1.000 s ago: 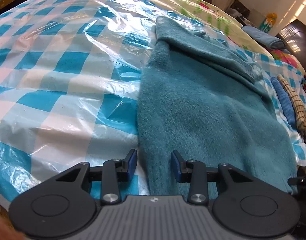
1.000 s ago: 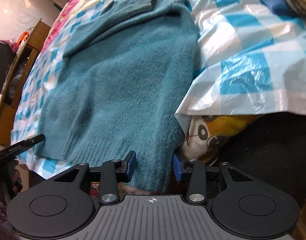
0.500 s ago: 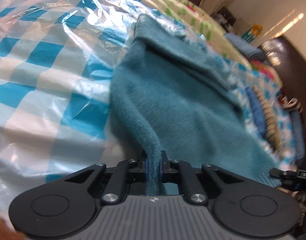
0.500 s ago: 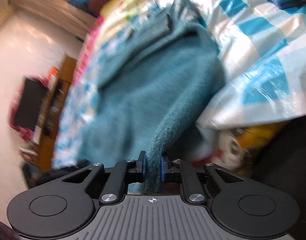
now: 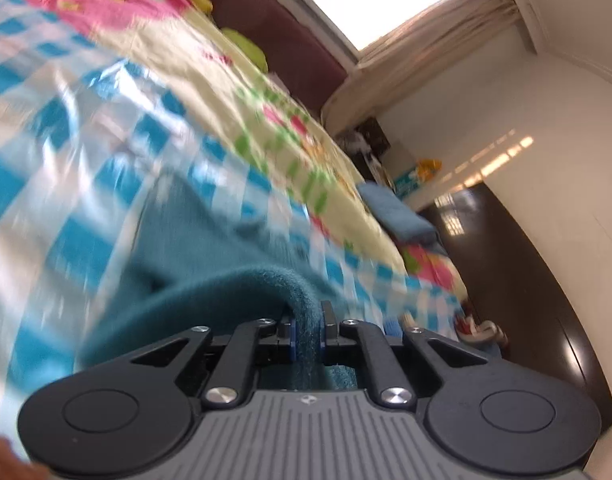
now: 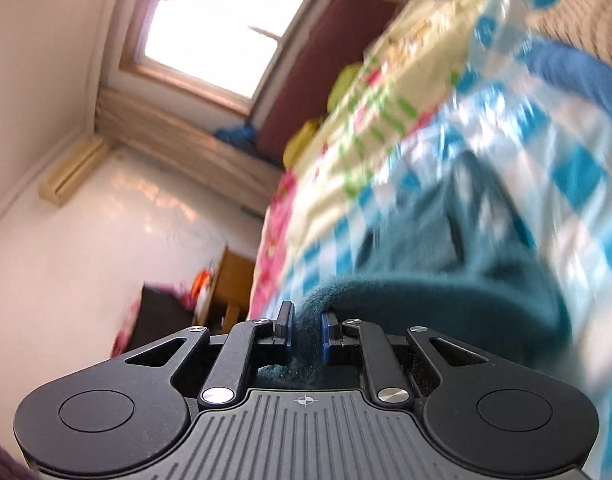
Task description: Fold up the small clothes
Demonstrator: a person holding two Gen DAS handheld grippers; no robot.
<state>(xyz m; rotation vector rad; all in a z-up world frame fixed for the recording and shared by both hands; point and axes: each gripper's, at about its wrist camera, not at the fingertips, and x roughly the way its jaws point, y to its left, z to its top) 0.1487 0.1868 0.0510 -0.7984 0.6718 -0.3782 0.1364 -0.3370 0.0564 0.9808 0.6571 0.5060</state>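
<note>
We hold the teal sweater point(image 5: 209, 292) by its hem, left gripper point(image 5: 308, 330) and right gripper point(image 6: 306, 330) fingers each pinched tight on a corner. The rest trails onto the bed's checked plastic sheet point(image 5: 65, 168), so the hem can probably carry over toward the collar.

Both wrist views close, tilted, sharing bed point(image 5: 265, 92) and window point(image 6: 221, 28)

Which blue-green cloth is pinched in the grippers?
The fuzzy teal sweater: both the left gripper and right gripper clamp its edge. The other folded blue cloth lies untouched far down the bed.
</note>
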